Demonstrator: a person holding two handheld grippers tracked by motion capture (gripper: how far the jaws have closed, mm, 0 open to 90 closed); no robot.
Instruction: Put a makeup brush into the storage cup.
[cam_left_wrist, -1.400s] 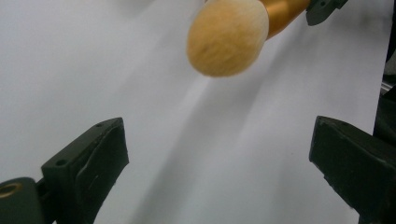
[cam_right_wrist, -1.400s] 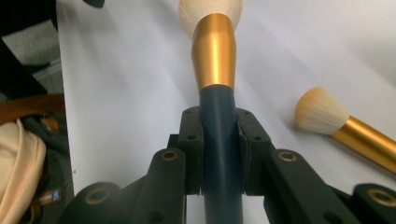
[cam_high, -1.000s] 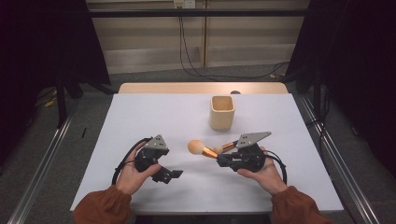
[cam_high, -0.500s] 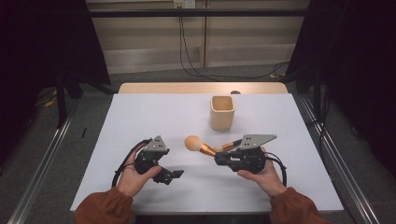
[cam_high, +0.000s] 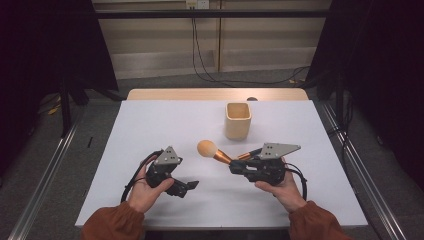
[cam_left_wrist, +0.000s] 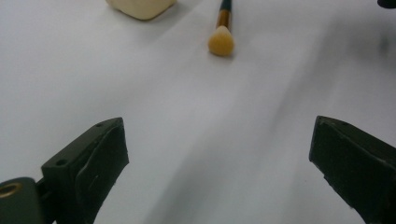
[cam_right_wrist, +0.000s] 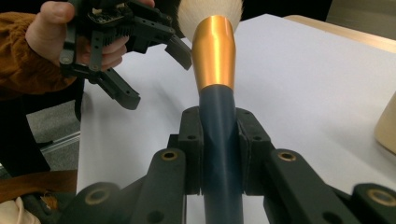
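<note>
Makeup brush with dark blue handle, copper-gold ferrule and round tan bristle head (cam_high: 207, 148): lifted off the white table, handle clamped in the right gripper (cam_high: 235, 168), roughly level, head pointing left. Cream square wooden cup (cam_high: 238, 120) stands upright just behind it.

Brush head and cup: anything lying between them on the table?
Nothing: in the high view, bare white table separates the brush head from the cup.
</note>
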